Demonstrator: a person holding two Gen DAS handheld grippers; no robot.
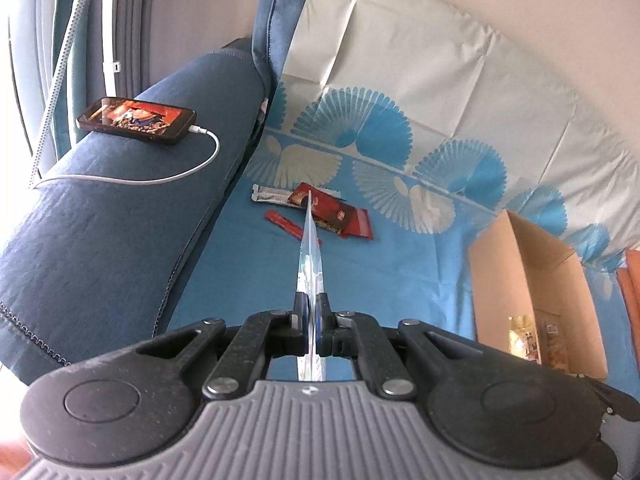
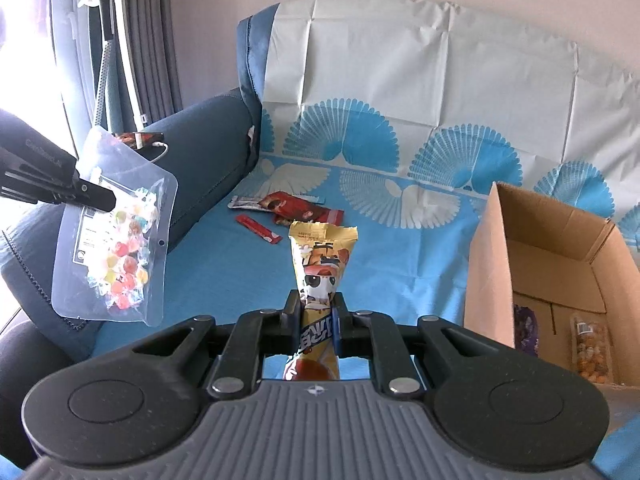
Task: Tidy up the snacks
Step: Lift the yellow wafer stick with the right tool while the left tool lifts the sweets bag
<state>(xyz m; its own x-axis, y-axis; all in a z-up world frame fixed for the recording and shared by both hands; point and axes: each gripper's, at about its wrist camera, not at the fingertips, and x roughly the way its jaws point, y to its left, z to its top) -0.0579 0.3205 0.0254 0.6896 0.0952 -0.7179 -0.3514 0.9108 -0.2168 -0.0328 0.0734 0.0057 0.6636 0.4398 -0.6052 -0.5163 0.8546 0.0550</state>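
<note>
My left gripper [image 1: 311, 312] is shut on a clear candy bag [image 1: 309, 256], seen edge-on in the left wrist view. From the right wrist view that candy bag [image 2: 116, 240] hangs in the air at the left, full of coloured sweets, pinched by the left gripper's fingers [image 2: 92, 196]. My right gripper [image 2: 316, 312] is shut on a yellow snack packet [image 2: 322, 264] with a cartoon face, held upright above the sofa seat. A red chocolate wrapper [image 2: 304, 210], a thin red stick pack [image 2: 258, 229] and a silver bar [image 2: 246, 202] lie on the blue cloth beyond. The open cardboard box [image 2: 488, 264] stands to the right.
The box holds a purple packet [image 2: 526, 330] and a clear pack of nuts [image 2: 592, 354]. A phone [image 1: 138, 120] with a white charging cable [image 1: 160, 178] lies on the blue sofa armrest [image 1: 120, 220]. A blue-and-white patterned cloth [image 1: 400, 280] covers seat and backrest.
</note>
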